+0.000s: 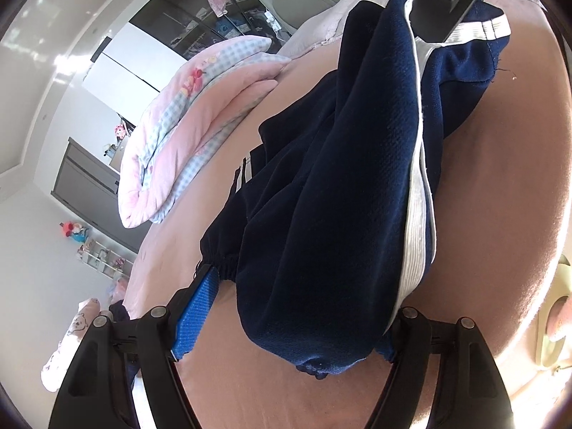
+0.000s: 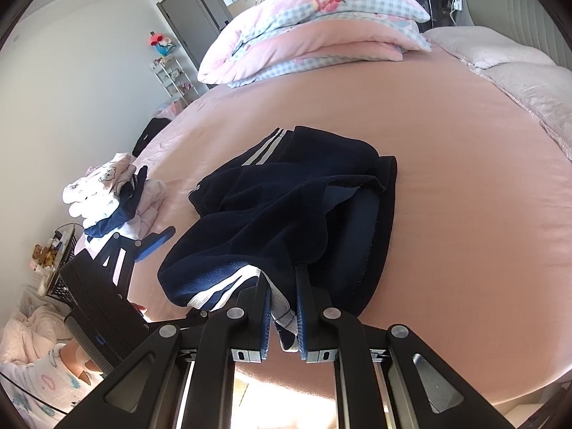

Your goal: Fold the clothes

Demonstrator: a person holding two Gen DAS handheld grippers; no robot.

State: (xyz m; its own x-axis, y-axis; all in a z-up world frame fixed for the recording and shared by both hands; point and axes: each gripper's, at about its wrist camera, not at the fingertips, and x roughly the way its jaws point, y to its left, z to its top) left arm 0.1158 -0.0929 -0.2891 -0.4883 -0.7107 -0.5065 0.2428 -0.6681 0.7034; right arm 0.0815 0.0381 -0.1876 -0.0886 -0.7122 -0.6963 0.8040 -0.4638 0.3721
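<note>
Both fisheye views are bright with daylight and bend strongly toward dark, vignetted corners. Sun glare washes out the pink bedsheet (image 1: 529,186) at its right edge and the glossy ceiling (image 1: 46,46). The navy trousers (image 2: 286,207) look nearly black, with folds lost in shadow.

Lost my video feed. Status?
Right gripper shut on navy white-striped track pants. Left gripper open, pants between its fingers. Pink bed around.

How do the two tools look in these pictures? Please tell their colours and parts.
Both tools are alike: the left tool and the right tool have black angular linkage arms with round silver pivot pins, and blue ribbed pads on the fingers. The right one shows silver metal brackets at the pad bases. No cables or markings are visible.
</note>
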